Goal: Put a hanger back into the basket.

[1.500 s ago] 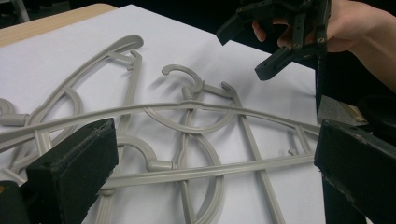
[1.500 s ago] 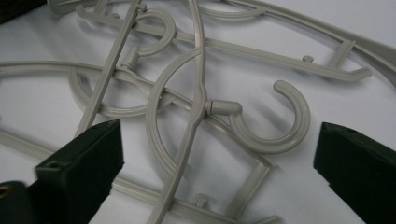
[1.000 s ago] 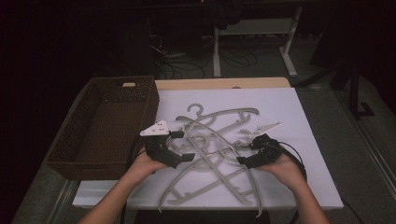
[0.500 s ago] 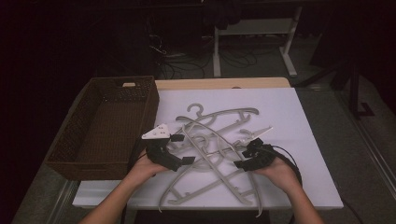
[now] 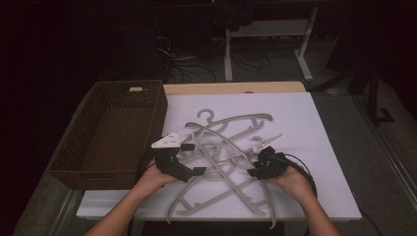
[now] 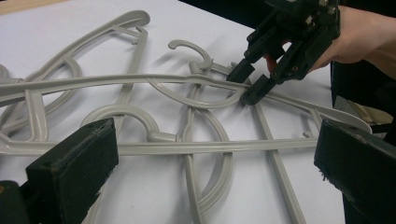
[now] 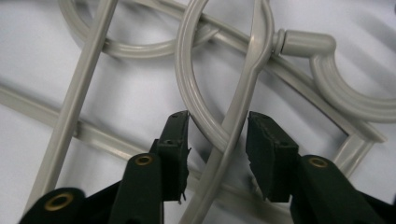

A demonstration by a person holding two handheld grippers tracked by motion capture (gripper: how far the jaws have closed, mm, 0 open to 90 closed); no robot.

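Several grey plastic hangers [image 5: 223, 147] lie tangled on the white table top [image 5: 295, 118]. My left gripper [image 5: 193, 159] is wide open at the pile's left edge; in the left gripper view [image 6: 215, 172] its jaws stand far apart over a hanger's straight bar [image 6: 210, 147]. My right gripper [image 5: 253, 170] sits at the pile's right side, also seen from the left gripper [image 6: 250, 84]. In the right gripper view [image 7: 217, 137] it is open, one jaw on each side of a curved hanger arm [image 7: 233, 121], with small gaps left.
A brown wicker basket [image 5: 74, 152] stands at the table's left, empty inside. The table's front edge [image 5: 221, 216] is close to the hands. Behind the table are metal desk legs [image 5: 228, 49] and cables on a dark floor.
The right gripper has shifted slightly left and nearer, onto a hanger arm. The left gripper has dropped a little toward the front edge. The hangers lie as before.
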